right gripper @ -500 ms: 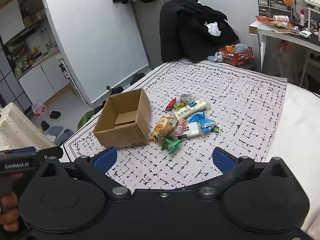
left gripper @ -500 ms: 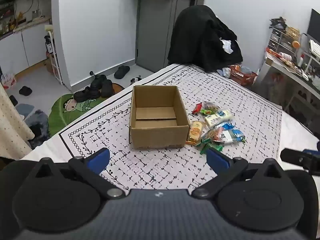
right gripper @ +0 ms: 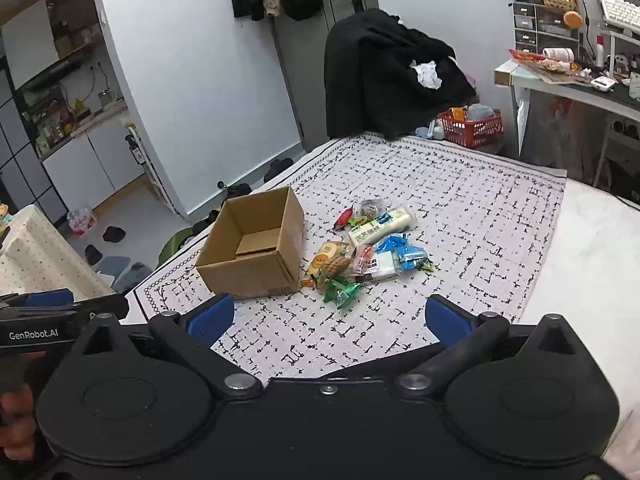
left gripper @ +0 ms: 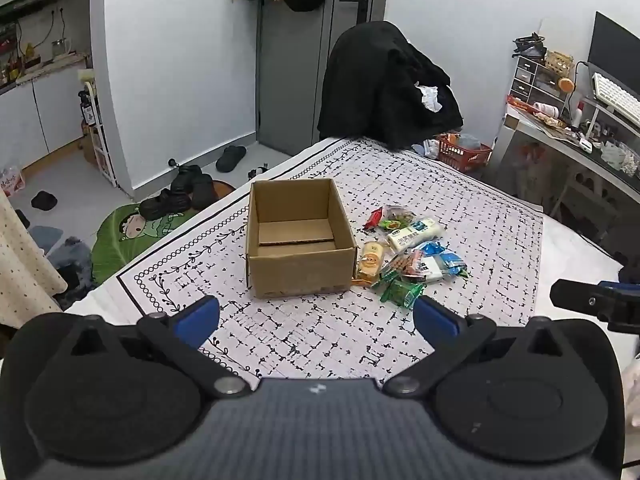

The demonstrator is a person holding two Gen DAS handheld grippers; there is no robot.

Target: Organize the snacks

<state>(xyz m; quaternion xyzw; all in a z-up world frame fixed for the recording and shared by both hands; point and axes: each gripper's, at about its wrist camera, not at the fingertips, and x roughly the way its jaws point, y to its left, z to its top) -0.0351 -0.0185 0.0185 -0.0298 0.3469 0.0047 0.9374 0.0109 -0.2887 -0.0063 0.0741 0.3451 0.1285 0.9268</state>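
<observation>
Nearing cardboard box (left gripper: 298,236), tools agape.

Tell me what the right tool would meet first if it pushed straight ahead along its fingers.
Likely the green snack packet: it lies nearest, almost centred ahead of the open right tool, with the rest of the snack pile behind it. The cardboard box sits left of that line. Depth is uncertain.

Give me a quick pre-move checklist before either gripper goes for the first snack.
1. Cardboard box upright, top open: ok.
2. Box holds no snacks yet: ok.
3. Snack pile beside the box, on the patterned cloth: ok.
4. Left gripper open, holding nothing: ok.
5. Right gripper open, holding nothing: ok.
6. Green packet nearest the grippers, free on top: ok; whether it overlaps its neighbours: cannot tell.
</observation>
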